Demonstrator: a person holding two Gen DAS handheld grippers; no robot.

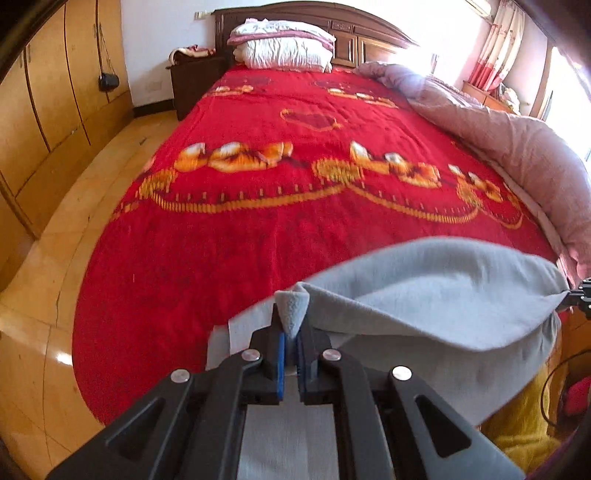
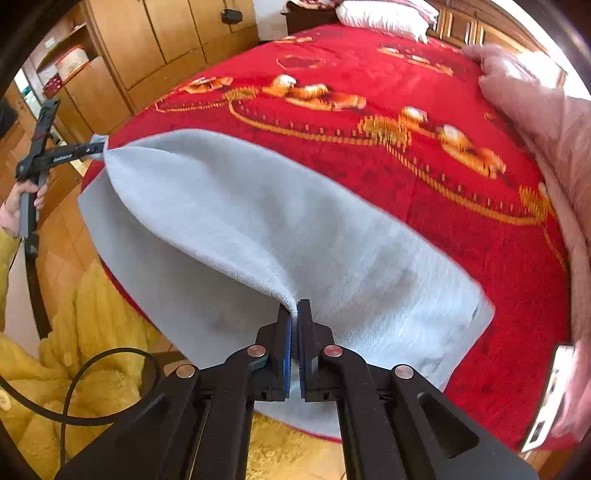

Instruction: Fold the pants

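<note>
Two grippers hold one pair of grey fleece pants point(image 2: 280, 229) above the foot of a bed spread with a red blanket point(image 1: 258, 236); the left gripper point(image 1: 291, 334) has its jaws pinched tight on a small peak of the grey cloth, which pokes up between the blue pads at about 6 o'clock in the left wrist view; the right gripper point(image 2: 294, 325) is likewise clamped on a fold of the same fabric, low in its own view; the pants hang slack between the two, their upper layer lifted off the blanket and bellied toward 12 o'clock, a lower layer drooping over the bed's edge toward 7 o'clock in the right wrist view; there, the left gripper appears again at 9 o'clock, gripped by a hand point(image 2: 14, 210); a pink quilt point(image 1: 509, 140) is heaped along the bed at 2 o'clock in the left wrist view; pillows point(image 1: 284, 46) lie at 12 o'clock against the dark headboard point(image 1: 369, 29); wooden wardrobes point(image 1: 48, 103) stand at 10 o'clock.
</note>
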